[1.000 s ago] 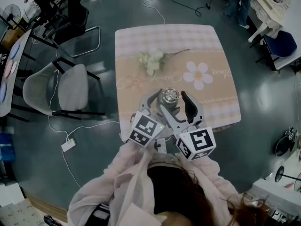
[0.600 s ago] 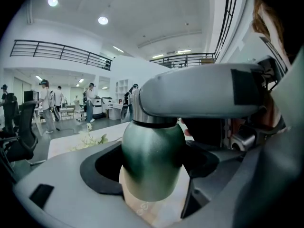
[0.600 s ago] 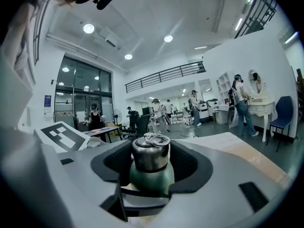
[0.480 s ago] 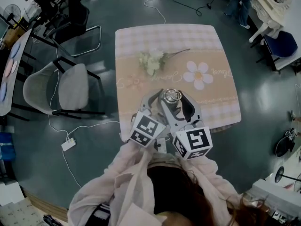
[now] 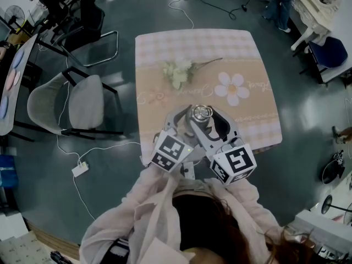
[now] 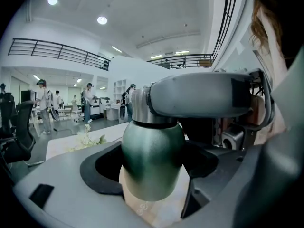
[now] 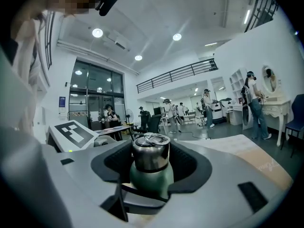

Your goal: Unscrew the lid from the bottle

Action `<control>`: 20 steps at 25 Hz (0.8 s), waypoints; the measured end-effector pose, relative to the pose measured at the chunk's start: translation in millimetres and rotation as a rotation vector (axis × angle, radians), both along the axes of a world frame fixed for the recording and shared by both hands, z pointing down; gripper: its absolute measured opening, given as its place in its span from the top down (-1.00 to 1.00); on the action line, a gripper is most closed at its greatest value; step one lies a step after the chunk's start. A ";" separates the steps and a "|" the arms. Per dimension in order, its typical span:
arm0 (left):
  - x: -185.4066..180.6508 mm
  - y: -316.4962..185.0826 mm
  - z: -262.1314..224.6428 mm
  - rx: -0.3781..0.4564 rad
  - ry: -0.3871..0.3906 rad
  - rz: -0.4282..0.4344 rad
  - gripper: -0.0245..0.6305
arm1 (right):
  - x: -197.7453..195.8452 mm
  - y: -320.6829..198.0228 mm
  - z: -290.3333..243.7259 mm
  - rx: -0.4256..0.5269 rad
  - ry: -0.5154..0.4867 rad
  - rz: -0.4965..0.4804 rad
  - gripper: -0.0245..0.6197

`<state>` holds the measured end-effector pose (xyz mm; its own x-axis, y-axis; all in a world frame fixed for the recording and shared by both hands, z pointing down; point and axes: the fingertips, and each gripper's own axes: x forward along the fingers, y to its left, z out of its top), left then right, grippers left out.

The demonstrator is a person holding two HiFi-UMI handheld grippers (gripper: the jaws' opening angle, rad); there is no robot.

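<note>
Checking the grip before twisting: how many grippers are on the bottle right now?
2. The left gripper clamps the bottle by its green body; the right gripper, its jaws just closed, clamps the steel lid.

A sprig of white flowers (image 5: 177,72) lies at 12 o'clock on the pink-checked worktop (image 5: 159,43), a printed daisy (image 5: 231,88) at 2 o'clock. On the grey floor (image 5: 126,4), a grey chair (image 5: 71,106) stands at 9 o'clock and a white power strip (image 5: 80,169) lies at 8 o'clock.

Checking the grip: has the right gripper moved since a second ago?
Yes. The right gripper has just been closing its fingers on the lid, covering tablecloth that showed beside it.
</note>
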<state>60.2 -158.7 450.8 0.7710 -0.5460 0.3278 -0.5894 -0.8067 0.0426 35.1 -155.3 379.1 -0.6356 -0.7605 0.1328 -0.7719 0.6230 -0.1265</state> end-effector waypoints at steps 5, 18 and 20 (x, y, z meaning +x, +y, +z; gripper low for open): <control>-1.3 1.2 -3.2 0.003 0.006 0.014 -0.23 | -3.5 2.0 -3.0 0.015 -0.023 -0.132 0.12; 3.5 11.0 -6.5 0.002 -0.001 0.090 -0.23 | -7.4 17.0 -7.7 0.053 0.013 -0.548 0.13; 3.6 12.5 -5.3 0.001 -0.005 0.099 -0.23 | -7.7 18.9 -6.7 0.057 0.009 -0.602 0.13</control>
<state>63.7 -146.3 445.5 0.8193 -0.4678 0.3315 -0.5073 -0.8608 0.0393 27.4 -136.4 372.4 -0.9555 -0.2741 0.1095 -0.2829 0.9562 -0.0750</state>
